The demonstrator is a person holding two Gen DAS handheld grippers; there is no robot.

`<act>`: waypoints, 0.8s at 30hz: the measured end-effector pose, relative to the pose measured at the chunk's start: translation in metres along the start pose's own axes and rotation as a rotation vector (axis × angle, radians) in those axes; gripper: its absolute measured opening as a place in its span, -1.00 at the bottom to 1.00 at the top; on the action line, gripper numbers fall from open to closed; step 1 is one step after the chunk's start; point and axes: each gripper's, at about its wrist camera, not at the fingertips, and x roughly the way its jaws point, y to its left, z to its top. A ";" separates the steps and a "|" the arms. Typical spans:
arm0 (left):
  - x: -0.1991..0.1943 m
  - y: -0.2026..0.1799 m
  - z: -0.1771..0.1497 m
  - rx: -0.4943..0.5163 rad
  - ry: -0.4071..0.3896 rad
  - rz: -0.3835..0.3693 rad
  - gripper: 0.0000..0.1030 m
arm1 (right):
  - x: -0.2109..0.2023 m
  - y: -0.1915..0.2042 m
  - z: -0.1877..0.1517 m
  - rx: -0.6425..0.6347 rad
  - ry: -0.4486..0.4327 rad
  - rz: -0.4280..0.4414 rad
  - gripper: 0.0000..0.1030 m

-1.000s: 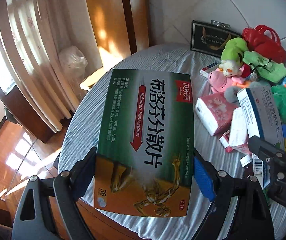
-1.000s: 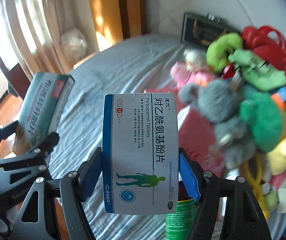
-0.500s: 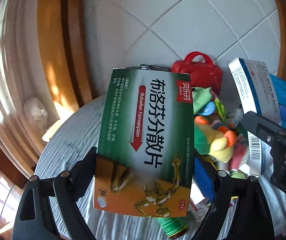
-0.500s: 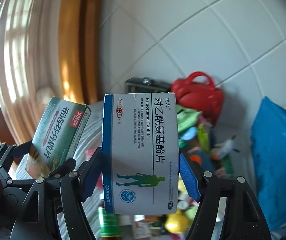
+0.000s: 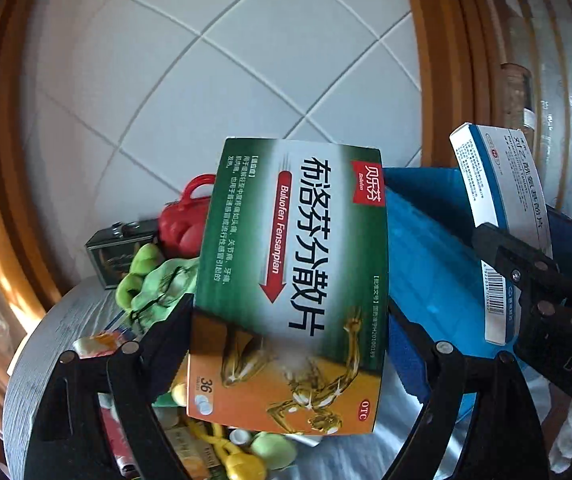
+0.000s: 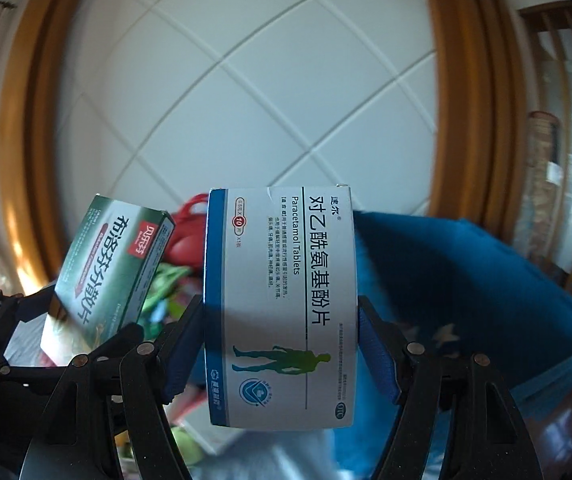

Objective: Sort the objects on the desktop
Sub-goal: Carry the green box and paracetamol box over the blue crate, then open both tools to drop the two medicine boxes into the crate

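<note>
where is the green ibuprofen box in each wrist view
Left wrist view: the green ibuprofen box fills the centre, clamped between the left gripper pads.
Right wrist view: the same box sits at lower left, tilted, beside the white and blue paracetamol box held in the right gripper.
Shared landmark: the red handbag behind the box, also visible in the right wrist view.

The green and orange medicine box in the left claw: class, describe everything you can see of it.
The green and orange medicine box is a flat cardboard carton: green upper part, orange lower part with a golden muscular figure, a red arrow, a red brand tag, "Buluofen Fensanpian", "36" and "OTC". It looks closed and undamaged. It stands upright, slightly tilted, gripped by its side edges in the left claw, above the cluttered table.
</note>
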 end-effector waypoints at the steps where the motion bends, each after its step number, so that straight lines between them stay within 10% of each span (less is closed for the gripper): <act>1: 0.002 -0.016 0.006 0.008 -0.006 -0.018 0.71 | 0.001 -0.019 0.003 0.005 -0.009 -0.027 0.40; 11: 0.025 -0.176 0.047 0.089 -0.004 -0.165 0.71 | 0.011 -0.185 0.006 0.087 0.010 -0.204 0.40; 24: 0.053 -0.243 0.055 0.109 0.048 -0.167 0.72 | 0.045 -0.275 -0.020 0.119 0.095 -0.245 0.40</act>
